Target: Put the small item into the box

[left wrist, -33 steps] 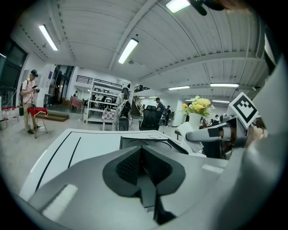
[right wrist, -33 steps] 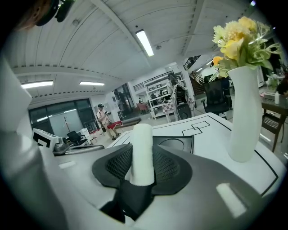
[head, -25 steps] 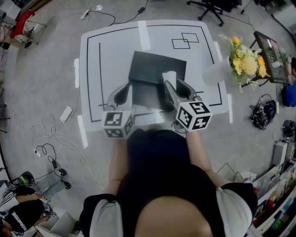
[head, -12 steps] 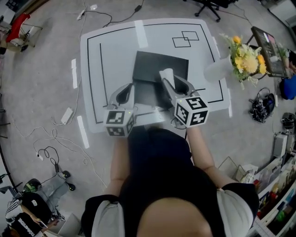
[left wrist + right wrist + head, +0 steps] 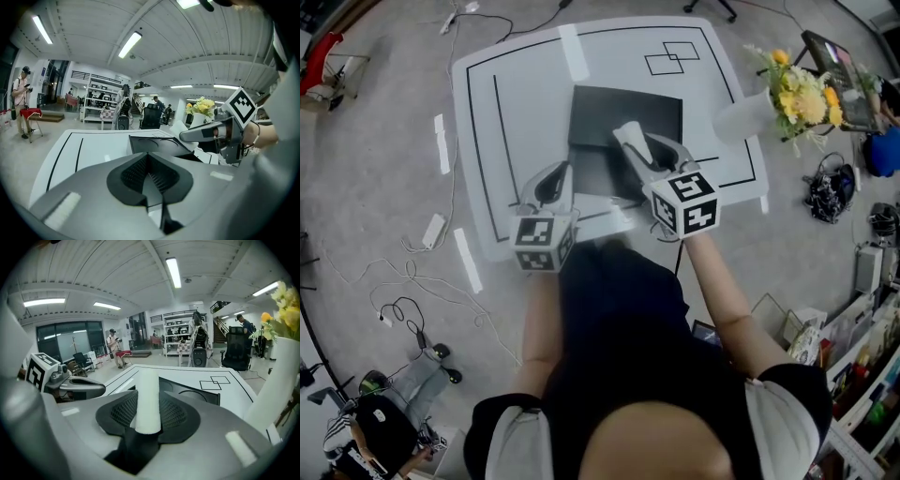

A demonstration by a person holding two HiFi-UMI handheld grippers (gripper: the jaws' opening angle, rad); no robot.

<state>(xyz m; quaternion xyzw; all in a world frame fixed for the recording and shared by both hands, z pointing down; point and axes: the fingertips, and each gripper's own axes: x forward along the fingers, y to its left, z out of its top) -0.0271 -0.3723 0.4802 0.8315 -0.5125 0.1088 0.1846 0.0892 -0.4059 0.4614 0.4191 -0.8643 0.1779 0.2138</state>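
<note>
One small white cylinder [image 5: 148,401], matte, faintly rough-textured, clamped upright.

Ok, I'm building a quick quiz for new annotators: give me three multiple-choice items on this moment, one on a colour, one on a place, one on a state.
1. What colour is the box? A) black B) red C) white
2. Where is the white roll? A) inside the box B) between the right gripper's jaws C) on the floor
3. How does the left gripper stand? A) shut, empty B) shut on a flower C) open around the box

Answers: 1 A, it lies dark on the white table; 2 B, the right gripper view shows the pads pressing on it; 3 A, its jaws meet with nothing between.
</note>
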